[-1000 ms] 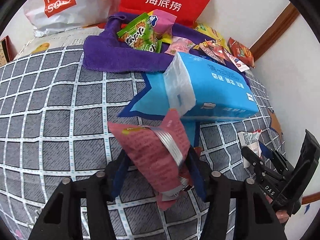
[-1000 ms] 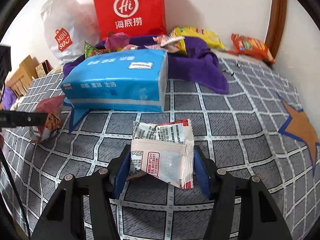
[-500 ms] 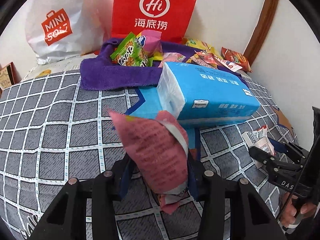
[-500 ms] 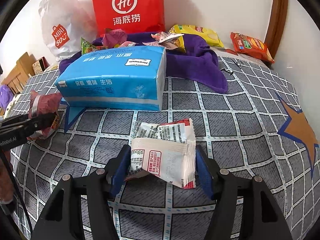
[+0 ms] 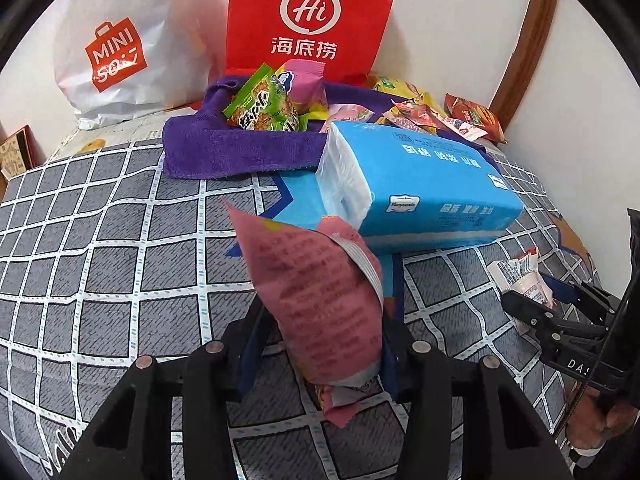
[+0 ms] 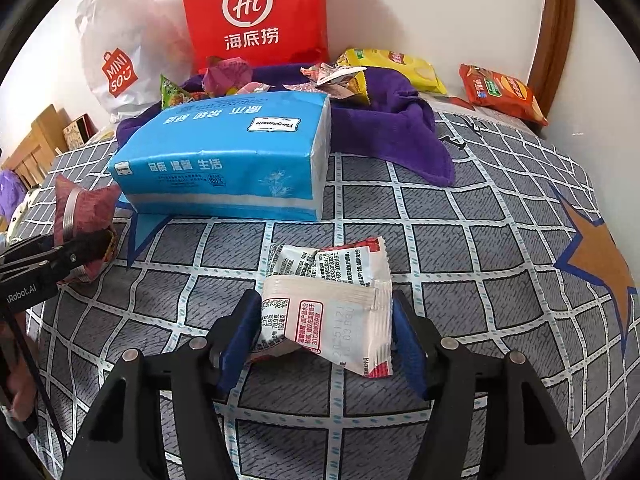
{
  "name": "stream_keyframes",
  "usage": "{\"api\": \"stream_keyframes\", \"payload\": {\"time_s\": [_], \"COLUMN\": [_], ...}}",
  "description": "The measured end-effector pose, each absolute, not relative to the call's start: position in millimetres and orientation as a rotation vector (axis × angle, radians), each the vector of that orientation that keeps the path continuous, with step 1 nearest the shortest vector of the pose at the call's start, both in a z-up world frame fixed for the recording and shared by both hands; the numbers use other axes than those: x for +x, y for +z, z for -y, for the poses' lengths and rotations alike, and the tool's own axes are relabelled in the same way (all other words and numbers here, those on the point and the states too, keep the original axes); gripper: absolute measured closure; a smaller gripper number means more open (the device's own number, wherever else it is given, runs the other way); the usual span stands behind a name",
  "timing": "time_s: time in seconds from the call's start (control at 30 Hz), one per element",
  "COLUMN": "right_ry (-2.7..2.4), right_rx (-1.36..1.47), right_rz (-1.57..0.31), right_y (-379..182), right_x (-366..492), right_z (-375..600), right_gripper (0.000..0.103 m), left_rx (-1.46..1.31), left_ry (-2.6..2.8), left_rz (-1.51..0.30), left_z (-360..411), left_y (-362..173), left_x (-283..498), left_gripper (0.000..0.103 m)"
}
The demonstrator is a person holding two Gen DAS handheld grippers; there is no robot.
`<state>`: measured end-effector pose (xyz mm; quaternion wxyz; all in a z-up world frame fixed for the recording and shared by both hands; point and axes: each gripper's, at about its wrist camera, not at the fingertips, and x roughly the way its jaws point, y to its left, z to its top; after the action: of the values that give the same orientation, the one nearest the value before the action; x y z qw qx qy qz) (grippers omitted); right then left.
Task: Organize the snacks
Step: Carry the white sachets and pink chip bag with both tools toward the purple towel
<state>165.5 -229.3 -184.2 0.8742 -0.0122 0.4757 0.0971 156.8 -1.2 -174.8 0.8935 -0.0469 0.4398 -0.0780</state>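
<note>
The left claw (image 5: 320, 344) is closed on a pink snack packet (image 5: 320, 300), which stands nearly upright between its blue-padded fingers, its top leaning toward the blue tissue pack (image 5: 420, 192) just behind it. The right claw (image 6: 326, 332) grips a white snack packet (image 6: 332, 320) with red print; the packet spans the gap from pad to pad, with a second fold of the same kind of wrapper sticking up behind it. Both claws hang low over the grey checked bedspread (image 6: 460, 220), the left one visible at the left edge of the right wrist view. Beyond the tissue pack a purple towel (image 6: 392, 132) holds a heap of loose snacks, including a green packet (image 5: 262, 106). A red paper bag (image 5: 308, 16) and a white shopping bag (image 5: 116, 48) stand against the wall.
</note>
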Motion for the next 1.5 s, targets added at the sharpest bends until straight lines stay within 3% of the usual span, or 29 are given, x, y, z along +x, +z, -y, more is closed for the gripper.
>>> {"api": "stream_keyframes", "payload": {"time_s": [0.6, 0.77, 0.87, 1.5], "right_ry": [0.193, 0.196, 0.190, 0.259], "right_rx": [-0.029, -0.025, -0.014, -0.013], "right_rz": [-0.998, -0.997, -0.993, -0.896], "right_y": [-185.0, -185.0, -184.2, -129.0], "right_x": [166.9, 166.9, 166.7, 153.9], "right_z": [230.2, 231.2, 233.6, 212.0], "right_gripper": [0.035, 0.035, 0.039, 0.043], "left_rx": [-0.079, -0.106, -0.096, -0.144], "left_ry": [-0.170, -0.170, -0.173, -0.215], "left_rz": [-0.915, -0.907, -0.911, -0.893], "left_z": [4.4, 0.5, 0.9, -15.1], "left_y": [-175.0, -174.2, -172.2, -115.7], "left_x": [156.2, 155.2, 155.1, 135.3], "left_gripper": [0.054, 0.068, 0.070, 0.070]}}
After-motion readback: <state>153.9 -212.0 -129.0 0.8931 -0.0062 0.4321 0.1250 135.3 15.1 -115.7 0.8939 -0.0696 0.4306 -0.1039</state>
